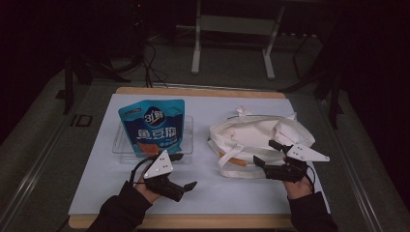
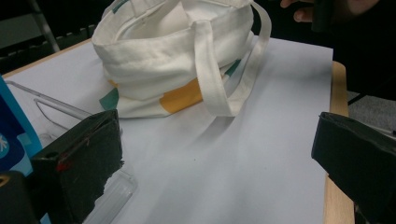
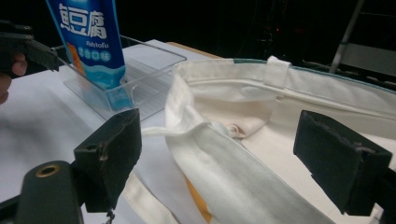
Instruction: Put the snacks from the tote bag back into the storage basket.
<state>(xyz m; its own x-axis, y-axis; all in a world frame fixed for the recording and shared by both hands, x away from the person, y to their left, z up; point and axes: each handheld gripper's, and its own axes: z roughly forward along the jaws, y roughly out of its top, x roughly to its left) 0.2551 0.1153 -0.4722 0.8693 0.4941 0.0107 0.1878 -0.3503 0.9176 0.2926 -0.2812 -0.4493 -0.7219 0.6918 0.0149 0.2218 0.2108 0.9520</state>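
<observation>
A blue snack pouch [image 1: 152, 126] with white lettering stands upright in a clear plastic tray [image 1: 186, 145] at the left of the white sheet. A cream canvas tote bag [image 1: 251, 135] with orange and teal patches lies at the right, its mouth open. My left gripper [image 1: 183, 170] is open just in front of the tray, nothing between its jaws. My right gripper [image 1: 267, 153] is open at the bag's near rim, empty. In the left gripper view the tote [image 2: 177, 56] and its handle loop [image 2: 212, 79] lie ahead. The right gripper view looks into the tote [image 3: 261, 121], with the pouch [image 3: 91, 37] beyond.
A white sheet [image 1: 96, 179] covers the wooden table, whose edge [image 1: 193, 221] runs along the front. A metal stand [image 1: 232, 43] and cables lie on the dark floor behind the table. Bare sheet lies between tray and bag.
</observation>
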